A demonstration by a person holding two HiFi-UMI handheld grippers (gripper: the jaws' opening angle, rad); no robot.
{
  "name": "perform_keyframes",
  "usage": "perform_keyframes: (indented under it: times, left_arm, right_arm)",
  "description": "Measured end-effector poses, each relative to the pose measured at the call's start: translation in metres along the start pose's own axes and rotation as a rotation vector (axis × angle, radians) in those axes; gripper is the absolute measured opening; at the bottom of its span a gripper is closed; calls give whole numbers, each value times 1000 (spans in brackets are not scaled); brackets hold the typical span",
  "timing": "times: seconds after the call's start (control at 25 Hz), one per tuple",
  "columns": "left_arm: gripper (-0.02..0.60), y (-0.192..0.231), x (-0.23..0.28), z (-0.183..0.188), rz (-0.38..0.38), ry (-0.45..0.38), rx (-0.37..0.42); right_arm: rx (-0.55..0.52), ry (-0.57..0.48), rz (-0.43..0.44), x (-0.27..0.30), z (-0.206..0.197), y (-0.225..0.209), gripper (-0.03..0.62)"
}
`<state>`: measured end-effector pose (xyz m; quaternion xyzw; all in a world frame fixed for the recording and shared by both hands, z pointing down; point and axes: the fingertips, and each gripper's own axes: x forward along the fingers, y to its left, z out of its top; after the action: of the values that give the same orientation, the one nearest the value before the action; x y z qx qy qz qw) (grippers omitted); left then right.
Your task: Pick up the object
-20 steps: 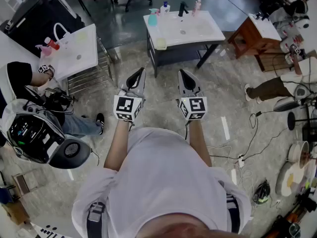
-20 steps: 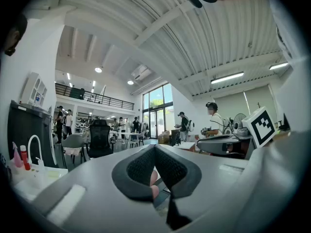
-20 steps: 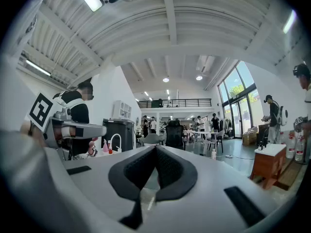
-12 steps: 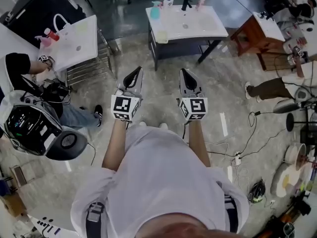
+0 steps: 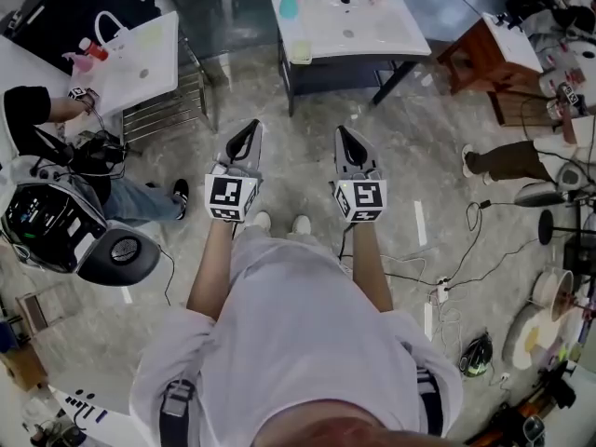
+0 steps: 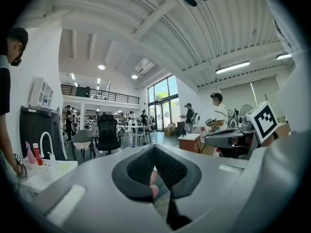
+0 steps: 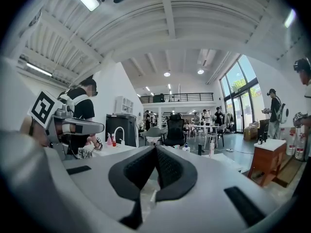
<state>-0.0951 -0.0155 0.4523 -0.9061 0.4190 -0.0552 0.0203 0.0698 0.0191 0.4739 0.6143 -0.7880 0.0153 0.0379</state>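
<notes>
In the head view, both forearms are stretched forward from the body and held side by side, well apart. The left gripper [image 5: 250, 131] is carried at the end of the left forearm [image 5: 212, 270] and is aimed between 12 and 1 o'clock. The right gripper [image 5: 343, 135] is carried on the right forearm [image 5: 369, 264] and is aimed between 11 and 12 o'clock, so the two tips are angled slightly toward each other. A marker cube [image 5: 230, 198] is seen at the left wrist and a second marker cube [image 5: 360, 200] at the right. In each gripper view the pads are pressed together at the tip, with nothing clamped.
</notes>
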Motion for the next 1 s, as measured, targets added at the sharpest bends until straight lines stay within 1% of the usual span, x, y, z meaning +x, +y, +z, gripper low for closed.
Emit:
perform_keyframes:
  times: [0.24,0.48,0.76,1.0]
  left_arm:
    - [-3,-17,11,1,22,13,4]
    - [-3,-29,7,1,50,21,20]
    - [-3,-17,17,3,88,8,18]
    - [-3,-4,51,6,79,-8,14]
  right_arm:
    - [20,-9,22,-6,-4,-23,3]
    - [17,-11,73,-5,-10,-27,3]
    - [6,-7,92,9,-10,-35,3]
    - [11,-6,84,34,-12,-52,3]
